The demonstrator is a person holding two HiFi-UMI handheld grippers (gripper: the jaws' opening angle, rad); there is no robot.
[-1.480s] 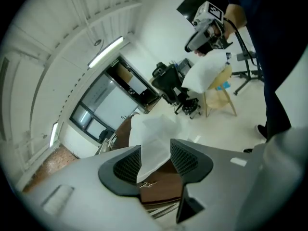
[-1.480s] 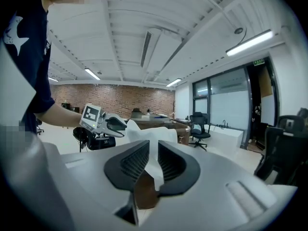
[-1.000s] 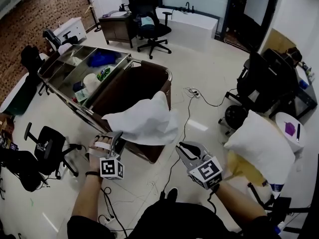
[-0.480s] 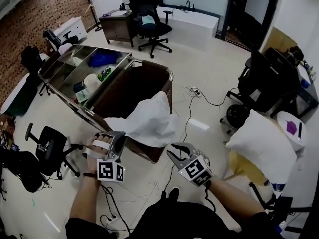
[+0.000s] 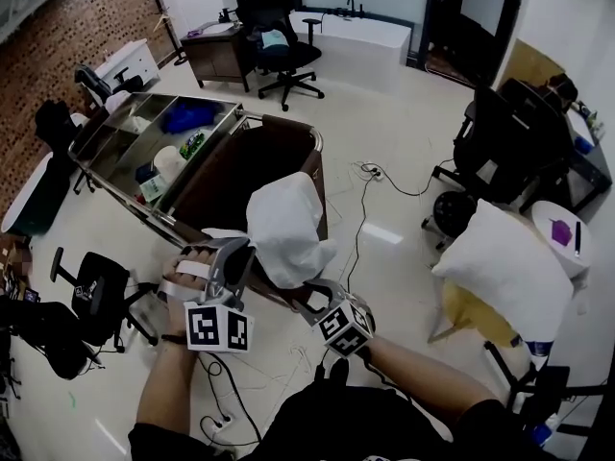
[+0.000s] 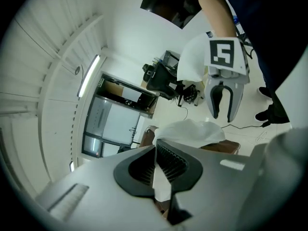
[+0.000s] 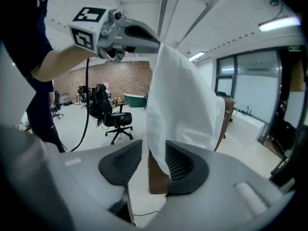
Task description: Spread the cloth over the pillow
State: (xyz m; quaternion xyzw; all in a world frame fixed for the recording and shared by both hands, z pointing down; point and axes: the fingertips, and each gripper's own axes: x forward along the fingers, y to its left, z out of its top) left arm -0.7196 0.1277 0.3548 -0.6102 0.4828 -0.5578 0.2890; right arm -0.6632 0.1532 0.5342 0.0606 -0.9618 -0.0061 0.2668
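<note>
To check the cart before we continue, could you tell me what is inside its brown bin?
Of the brown bin only the dark inner wall shows. The white cloth, pinched by the shut left gripper, hangs over its near rim, hiding the bottom and any contents.

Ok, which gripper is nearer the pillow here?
Right. The right gripper, jaws just opened further with an edge of the cloth between them, sits well left of the pillow in the head view; the left gripper, shut on the cloth, is farther left.

Soft matt white cloth (image 5: 283, 224), shiny metal cart (image 5: 104, 140), glossy floor (image 5: 375, 113).
</note>
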